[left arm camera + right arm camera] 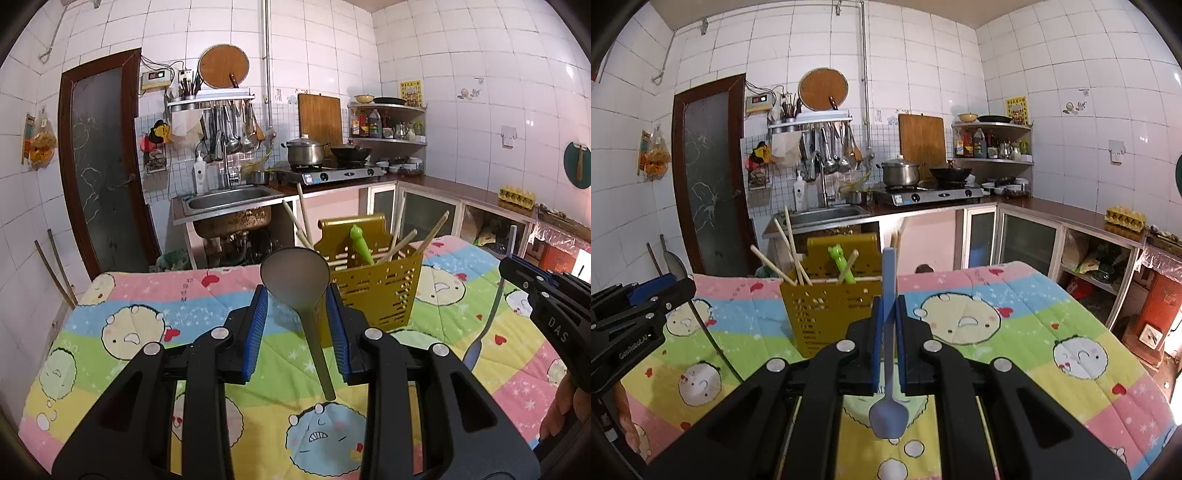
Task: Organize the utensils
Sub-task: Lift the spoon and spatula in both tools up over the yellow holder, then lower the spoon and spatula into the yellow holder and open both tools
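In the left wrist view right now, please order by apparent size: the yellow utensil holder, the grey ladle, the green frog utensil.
1. yellow utensil holder, though partly hidden.
2. grey ladle; it sits close to the camera in the left gripper, so it may look bigger than it is.
3. green frog utensil, only its top shows.

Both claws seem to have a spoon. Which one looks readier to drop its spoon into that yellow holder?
Probably the left. The left claw has its grey spoon close beside the yellow holder. The right claw grips a blue spoon with the holder further ahead and off to its left.
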